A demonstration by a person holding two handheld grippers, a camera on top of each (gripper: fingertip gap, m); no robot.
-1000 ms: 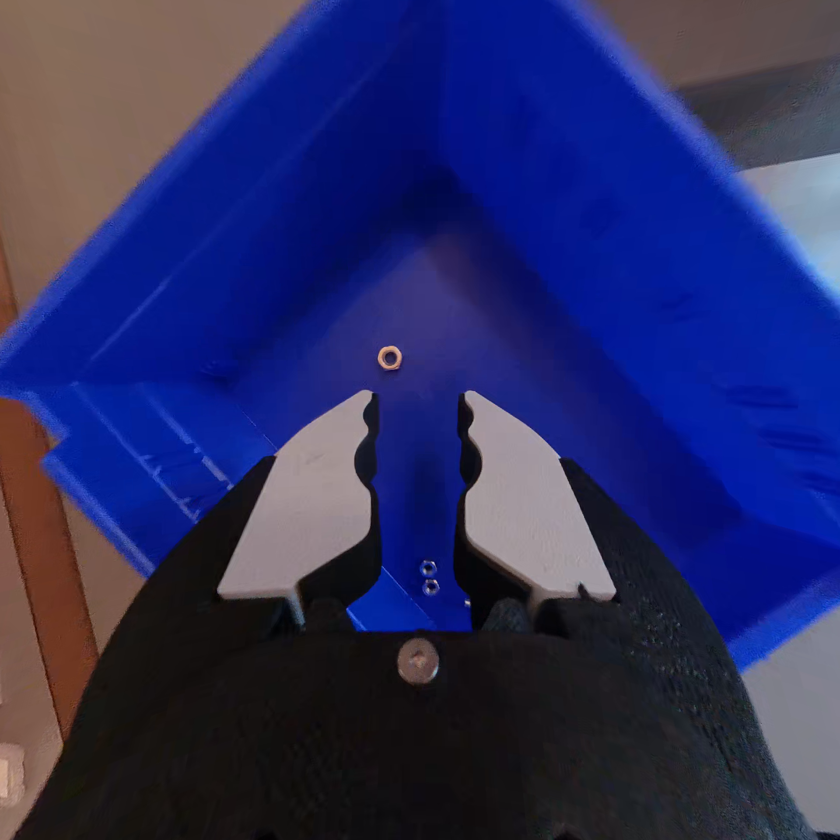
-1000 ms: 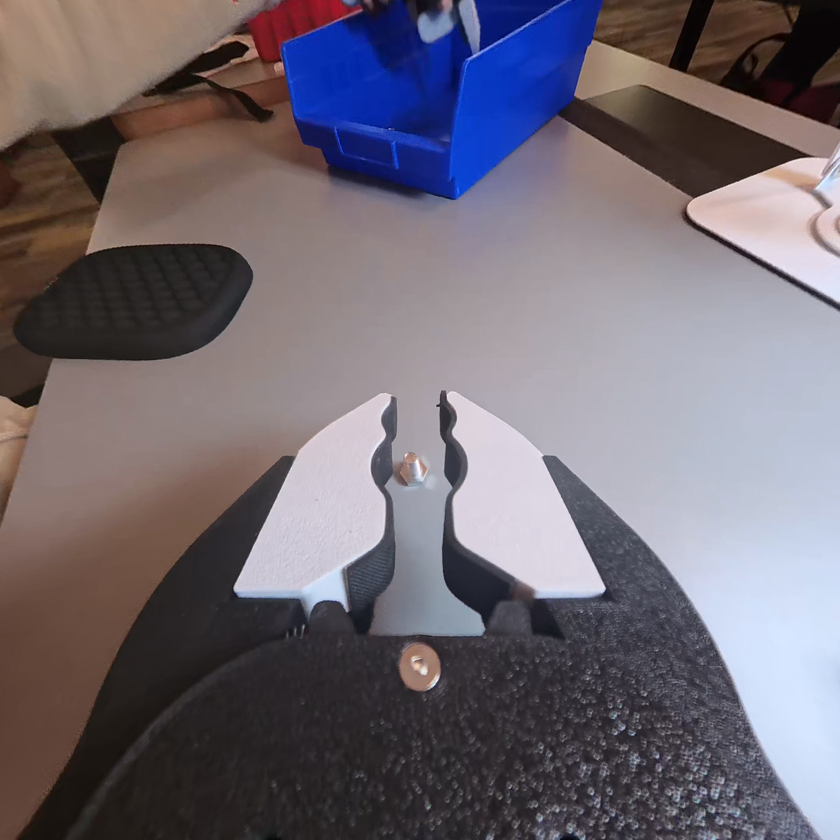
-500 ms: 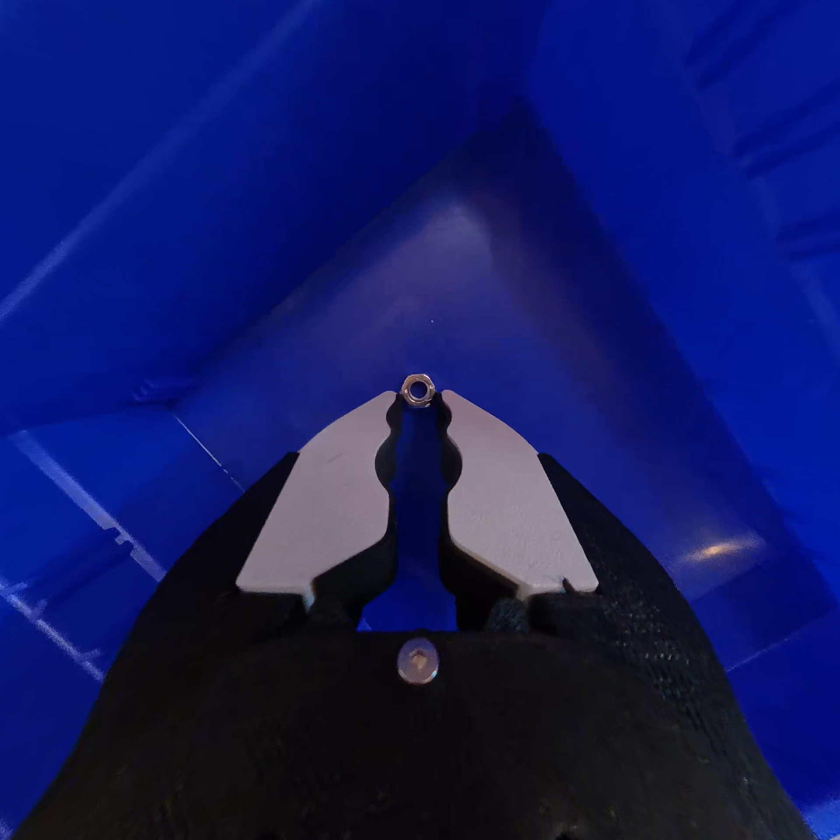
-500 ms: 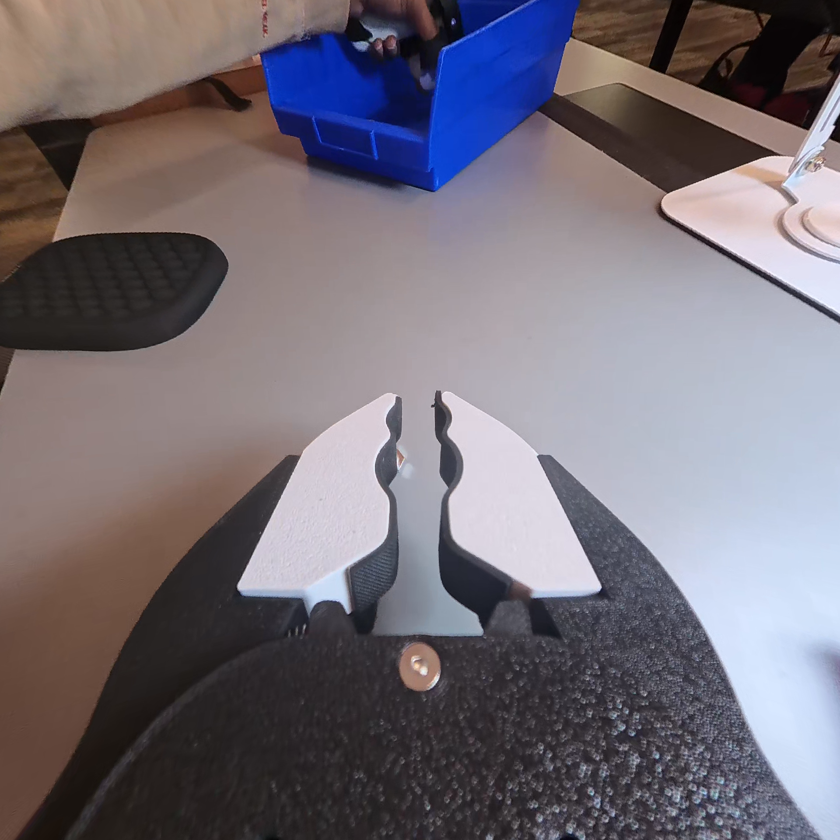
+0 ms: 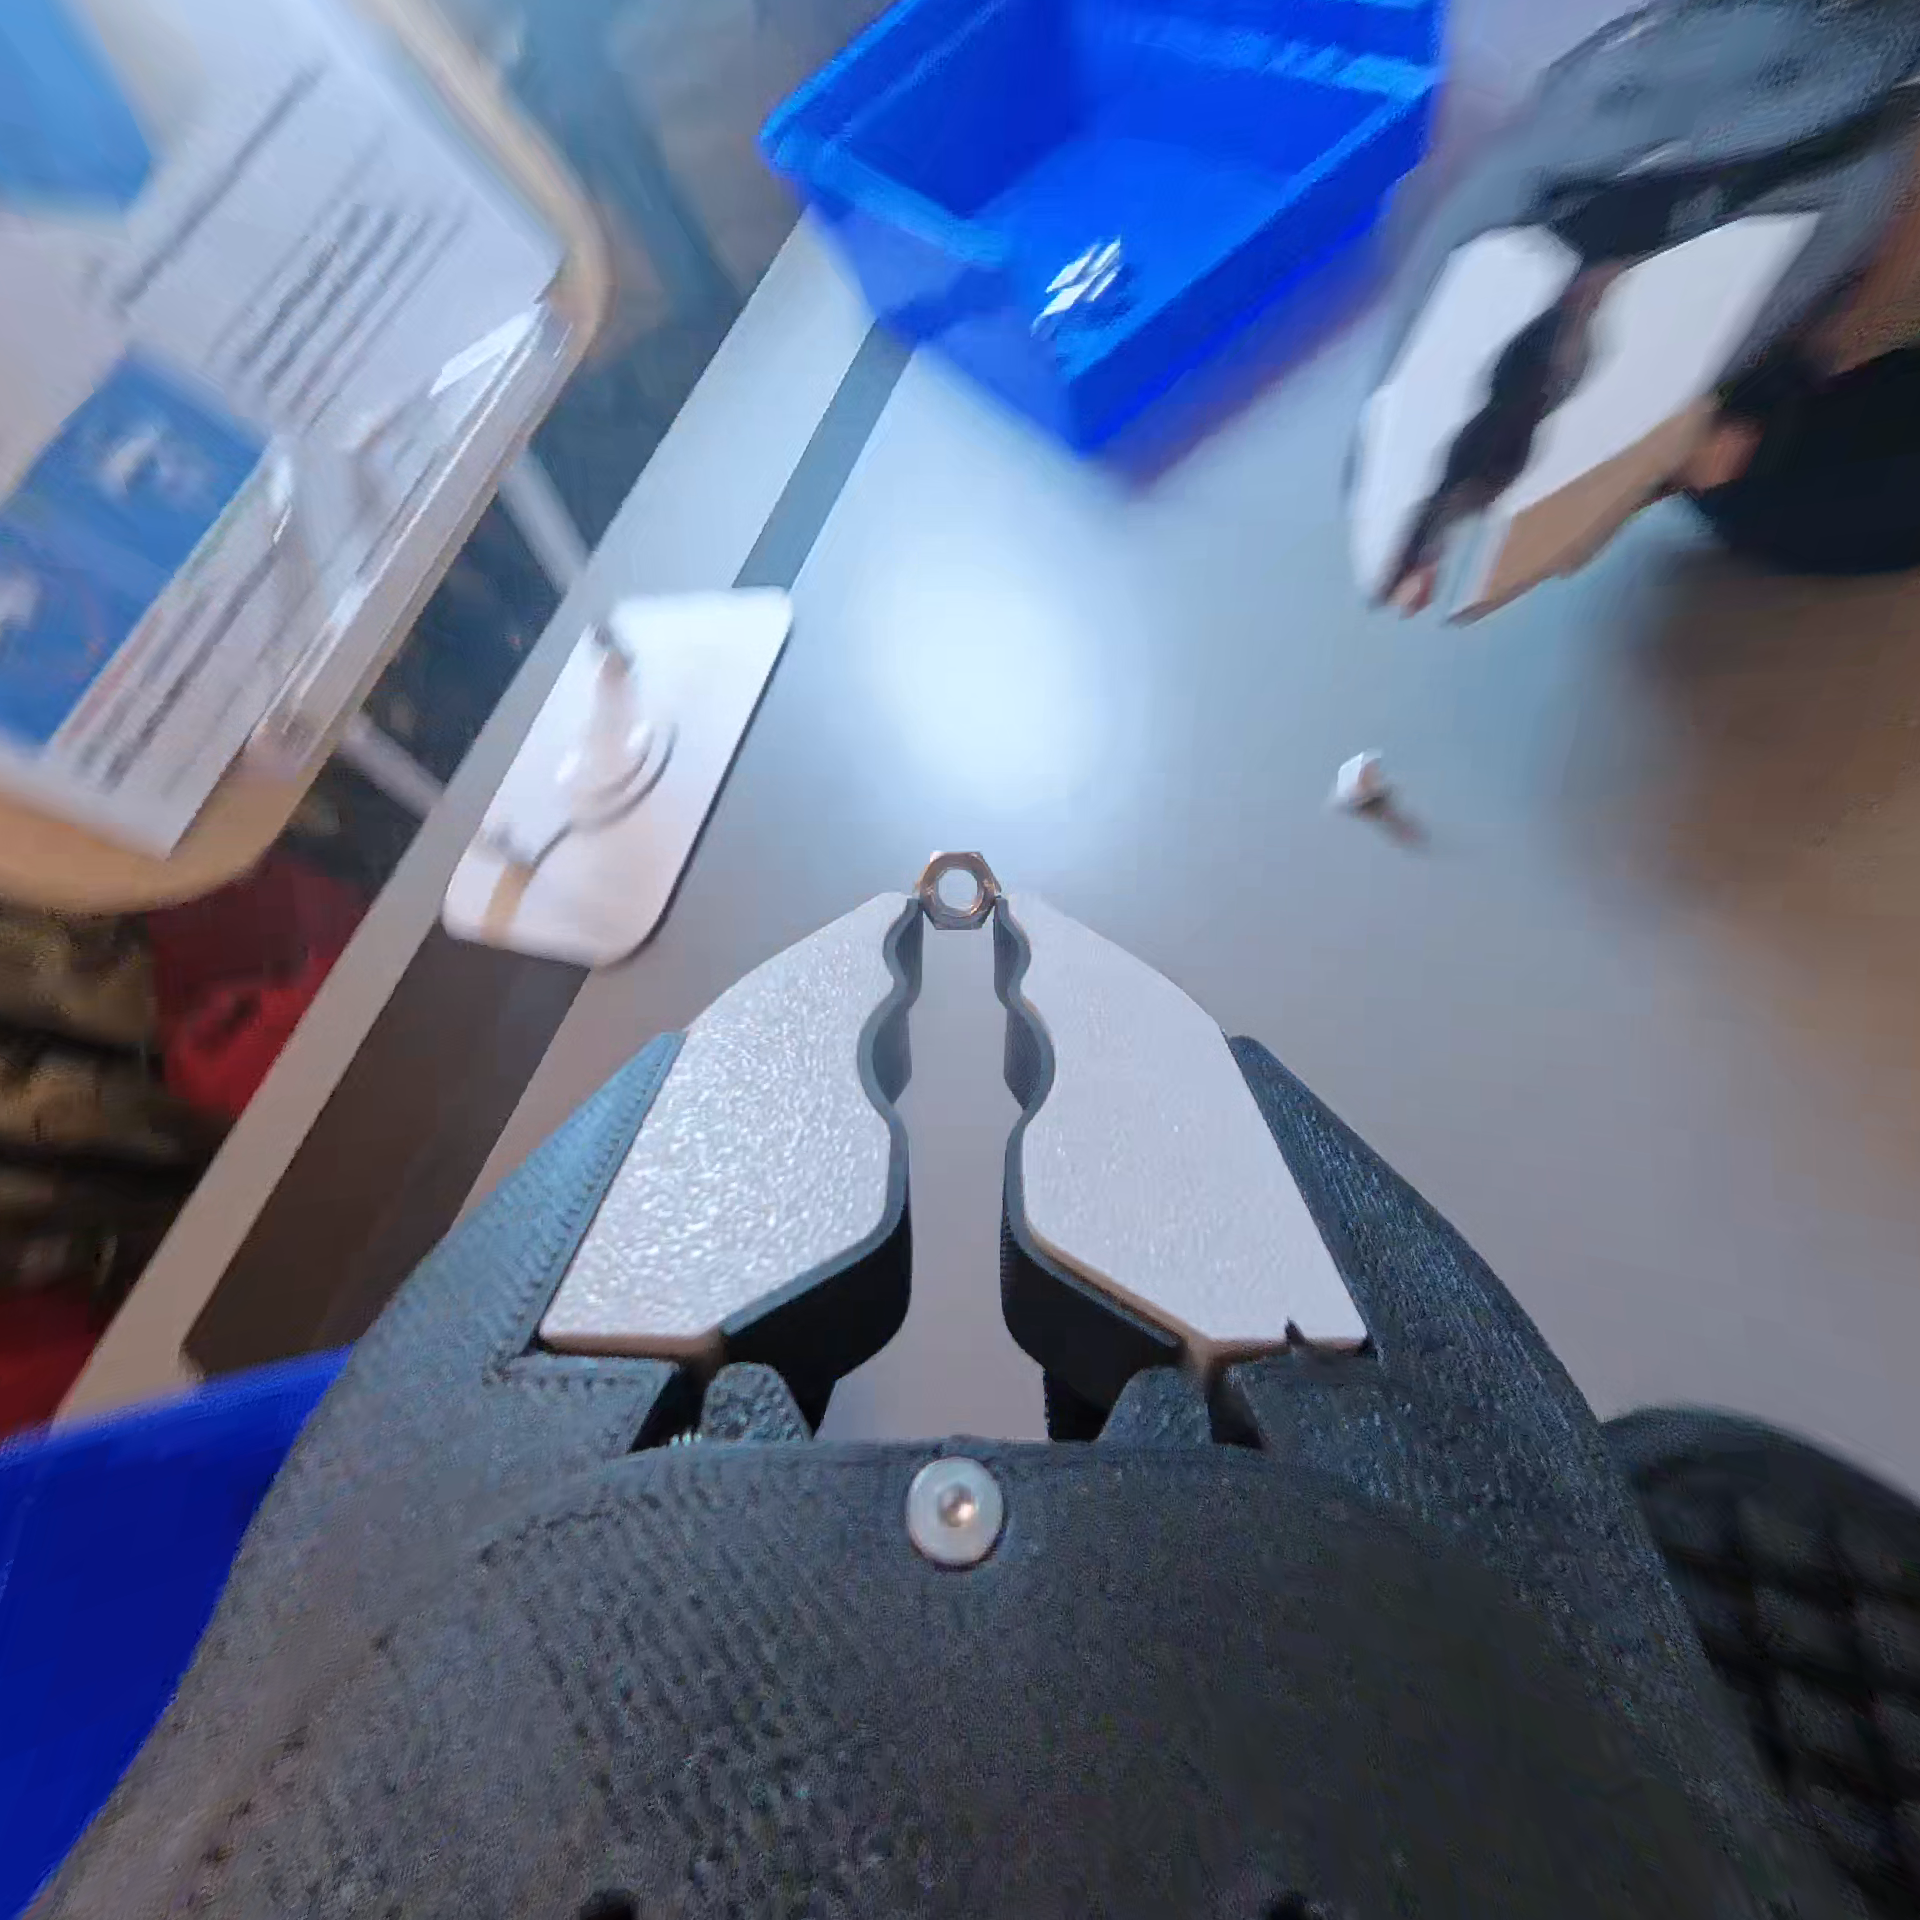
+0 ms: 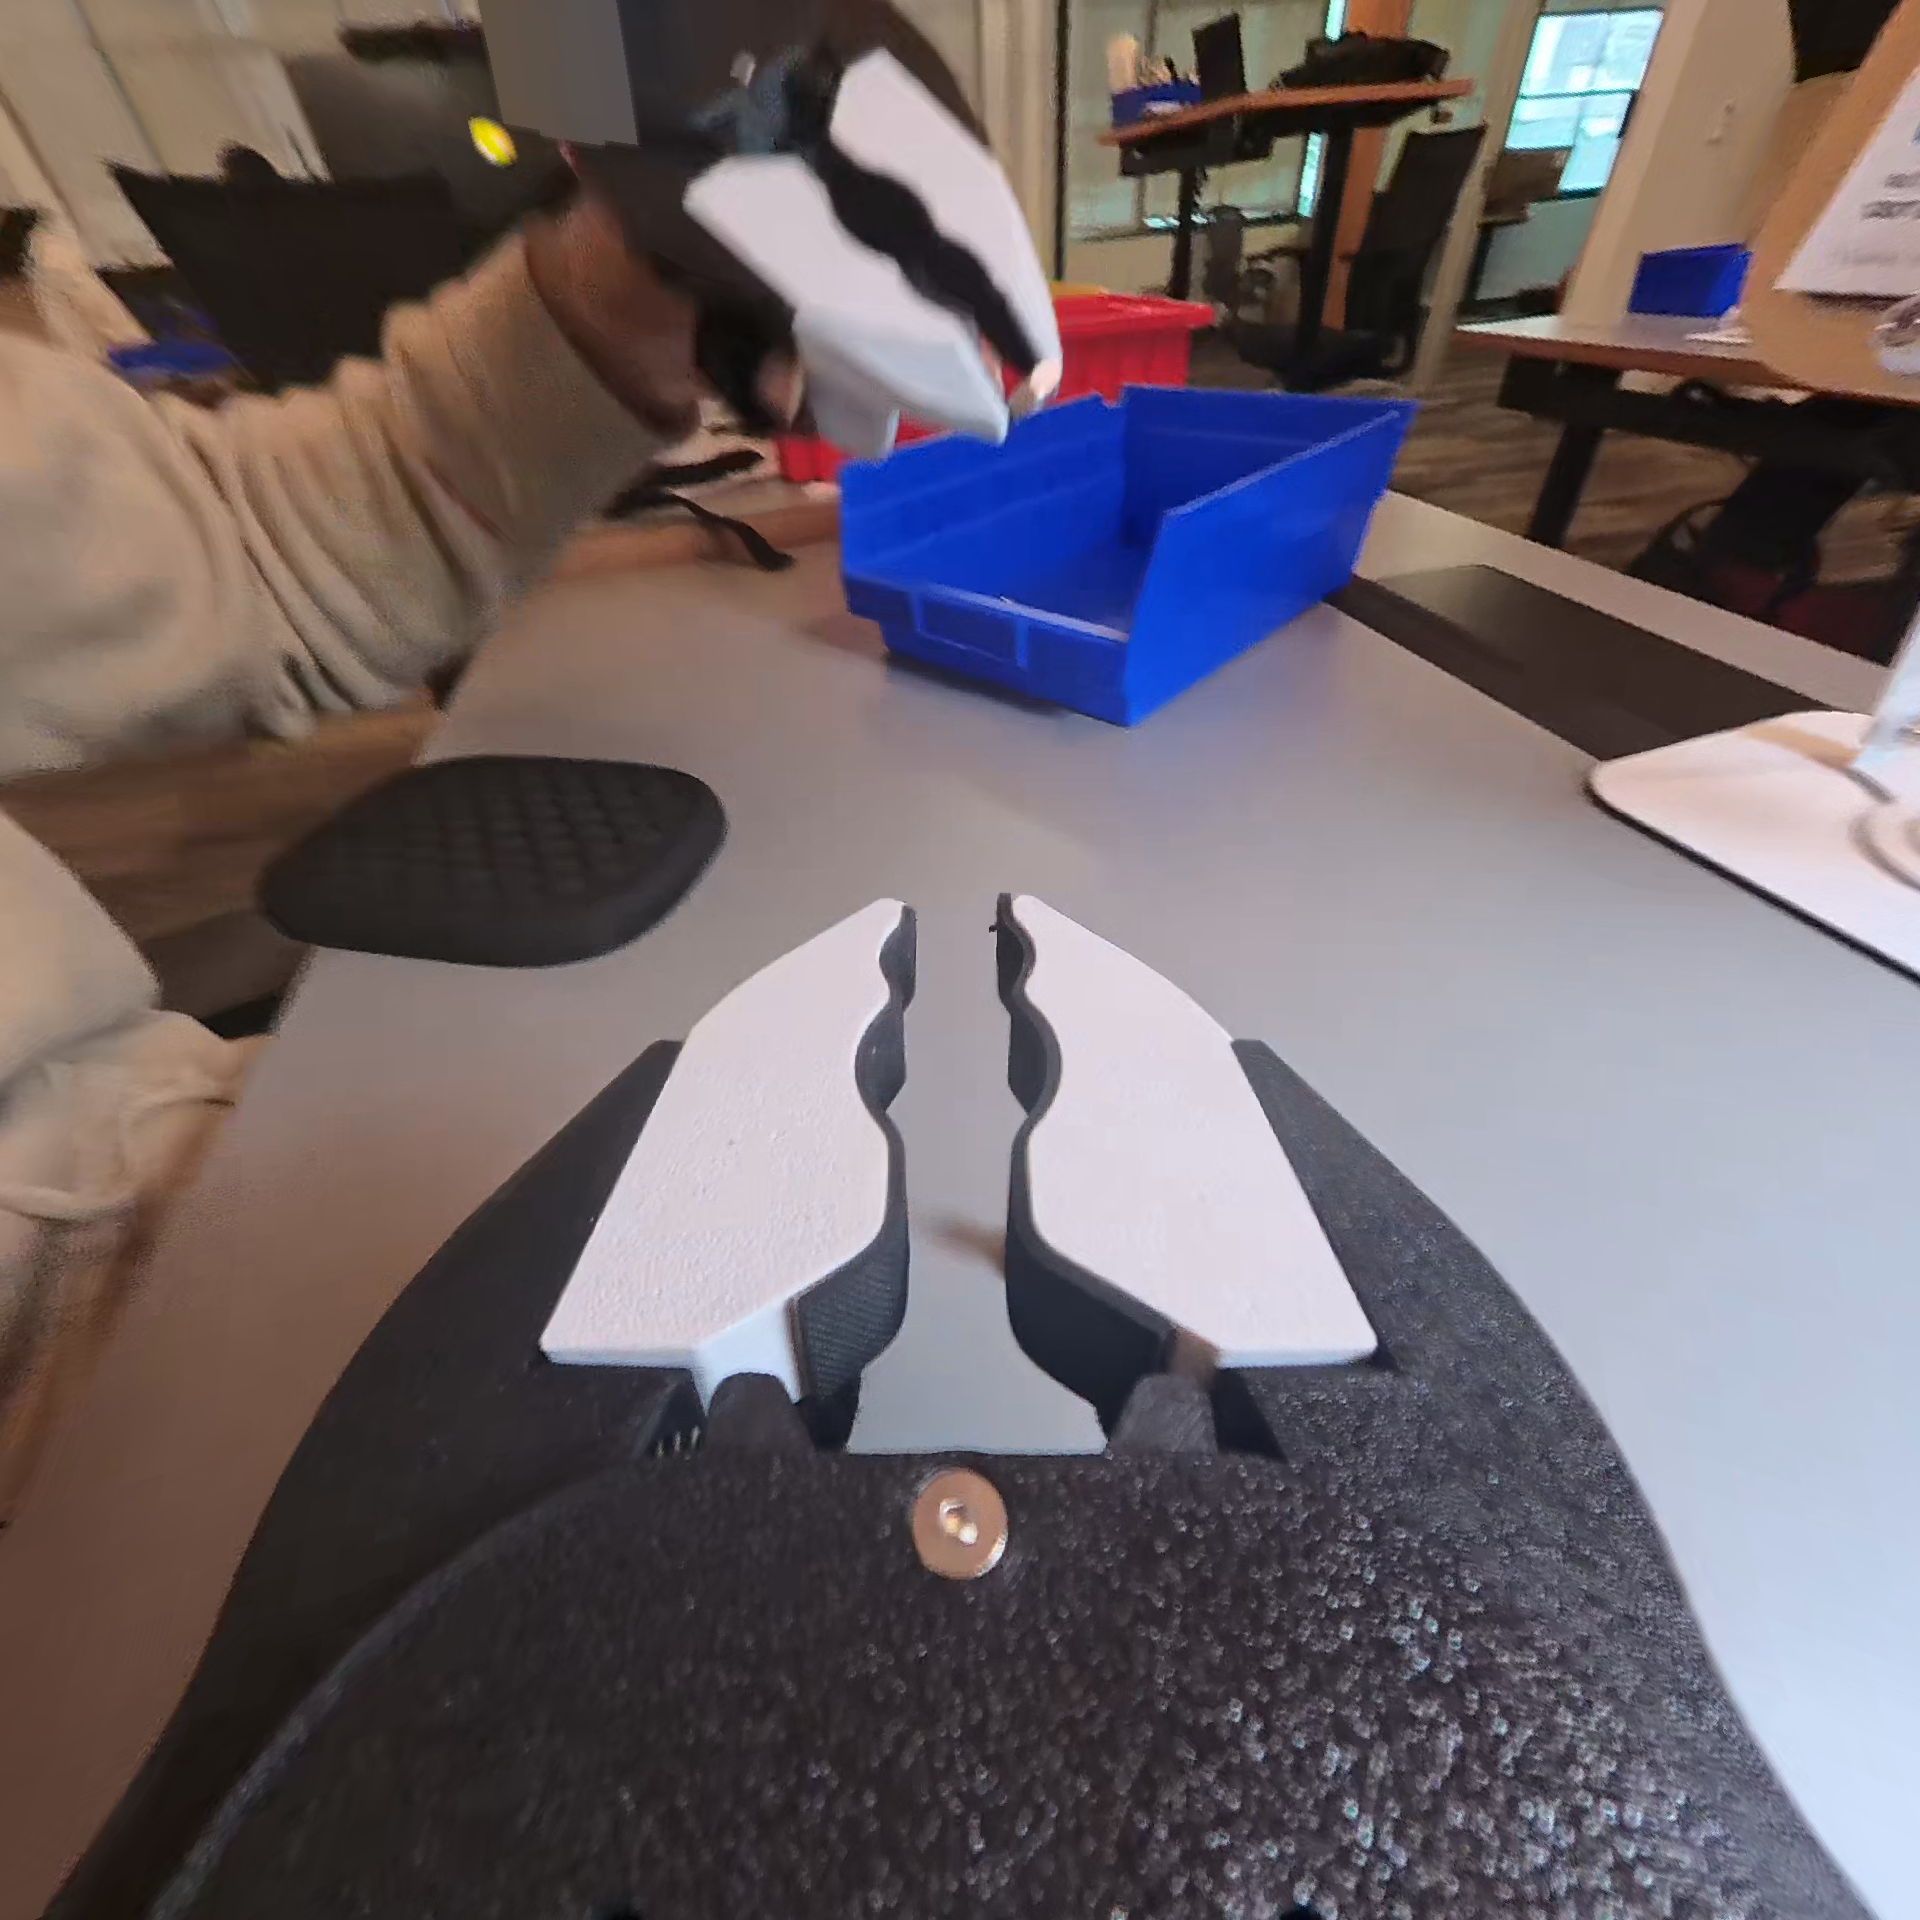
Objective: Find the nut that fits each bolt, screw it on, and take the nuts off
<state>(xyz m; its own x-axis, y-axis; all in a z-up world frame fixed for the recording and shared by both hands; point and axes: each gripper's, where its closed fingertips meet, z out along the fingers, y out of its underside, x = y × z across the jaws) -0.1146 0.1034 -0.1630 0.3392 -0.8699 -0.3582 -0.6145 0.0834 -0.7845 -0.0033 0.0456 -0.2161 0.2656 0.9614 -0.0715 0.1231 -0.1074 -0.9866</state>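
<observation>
The left gripper is clamped on a small hex nut, pinched at the very tips of its fingers, with the nut's hole facing the camera. It hangs in the air over the grey table. In the left wrist view a bolt lies on the table at about 2 o'clock from the nut, well apart from it. A blue bin sits farther off at 12 o'clock with blurred metal bits inside, and a white base plate lies at 10 o'clock near the table edge. The right gripper shows at 2 o'clock, blurred. In the right wrist view the right gripper is low over the table, its jaws a narrow gap apart with nothing held at the tips. A small blurred streak shows low in the gap between the fingers; what it is cannot be told. The left gripper shows at 12 o'clock, raised above the bin, held by a hand in a cream sleeve. A black pad lies at 10 o'clock, beside the table's left edge.
</observation>
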